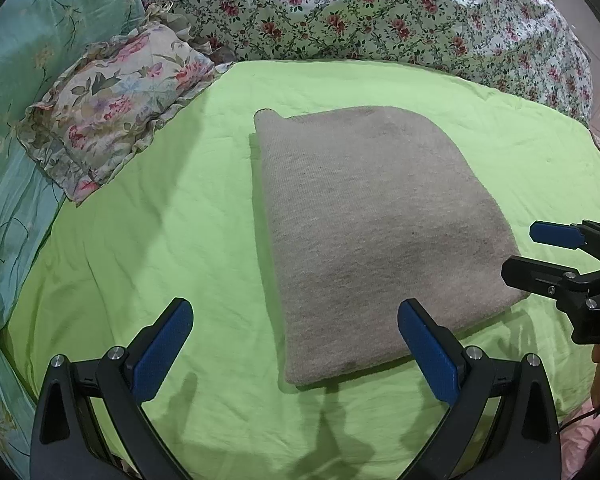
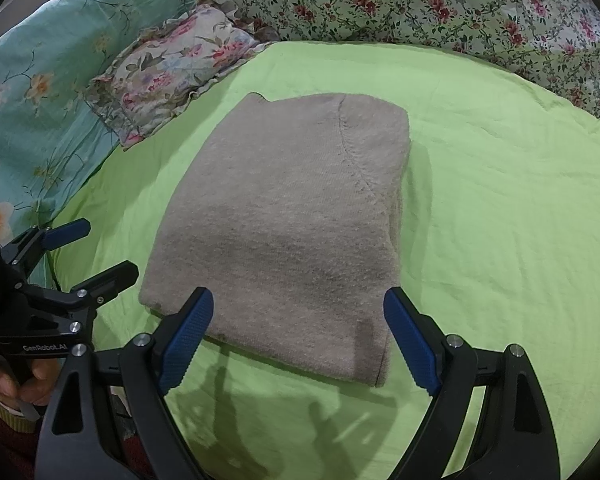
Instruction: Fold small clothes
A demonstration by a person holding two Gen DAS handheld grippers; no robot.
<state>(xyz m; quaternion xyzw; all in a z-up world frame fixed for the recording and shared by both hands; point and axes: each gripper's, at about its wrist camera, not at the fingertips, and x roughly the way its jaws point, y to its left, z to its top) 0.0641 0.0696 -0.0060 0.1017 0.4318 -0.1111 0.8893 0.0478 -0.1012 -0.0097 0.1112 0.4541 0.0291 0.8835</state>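
Grey knit garment point(image 1: 372, 232) on lime-green sheet point(image 1: 140, 240), floral quilt point(image 1: 360, 8) behind.

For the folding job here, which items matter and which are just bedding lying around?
Job: grey knit garment, folded on the green sheet; left gripper and right gripper, both open.
Lying about: ruffled floral pillow, teal pillow, floral quilt.

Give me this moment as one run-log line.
garment: grey knit, folded, flat on green sheet | left claw: open, empty | right claw: open, empty, at near edge | pillow: far left
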